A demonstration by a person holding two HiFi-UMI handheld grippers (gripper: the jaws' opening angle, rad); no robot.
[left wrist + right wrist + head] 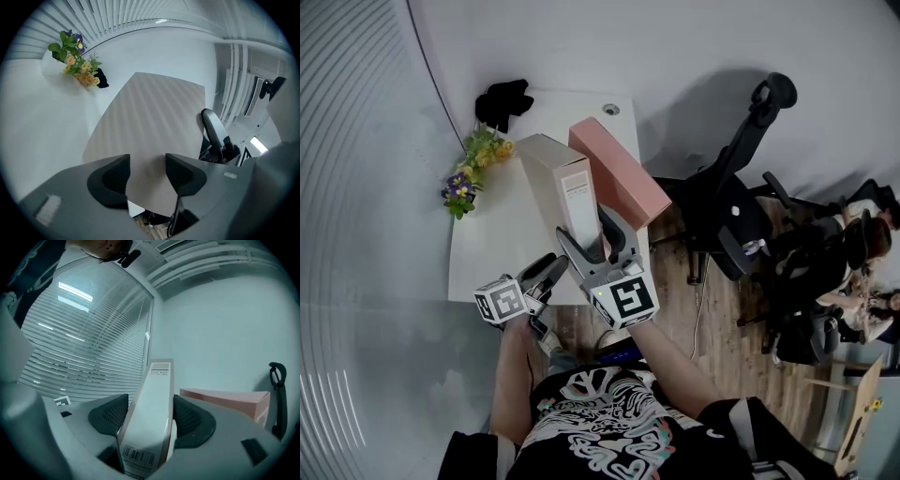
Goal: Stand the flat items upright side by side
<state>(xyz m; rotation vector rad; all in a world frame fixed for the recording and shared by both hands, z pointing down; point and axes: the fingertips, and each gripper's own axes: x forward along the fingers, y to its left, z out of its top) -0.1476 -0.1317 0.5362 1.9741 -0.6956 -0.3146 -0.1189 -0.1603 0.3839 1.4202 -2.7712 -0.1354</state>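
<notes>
Looking steeply down, the head view takes in a white tabletop (487, 253) against a pale wall, with wooden floor (712, 319) to its right, a black office chair (736, 202) just off its far corner and seated people (853, 253) at the right edge. Standing upright on the tabletop, close side by side: a pink file box (619, 173) and, on its left, a white file box (553, 169); cannot tell whether touching. Clamped round the white box's near narrow end, the right tool (586, 222), one finger on either side. Borne out only in the right gripper view (150, 416): pads pressed to both flanks of the spine, the pink box (225, 399) behind at the right, slatted blinds (79, 343) beyond. Held lower left near the tabletop's near edge, the left tool (555, 265), jaws spread and gripping nothing. Filling the left gripper view instead, and showing through the gap between those jaws, the white box's broad beige side (150, 122), barely seen from the head. Sitting at the tabletop's far left, a small bunch of yellow and purple flowers (473, 169), caught by the head and left gripper views alone, with a small black thing (504, 98) behind it. Readable only in the right gripper view: "FILE BOX" near the spine's top and a barcode (138, 456) at its foot.
</notes>
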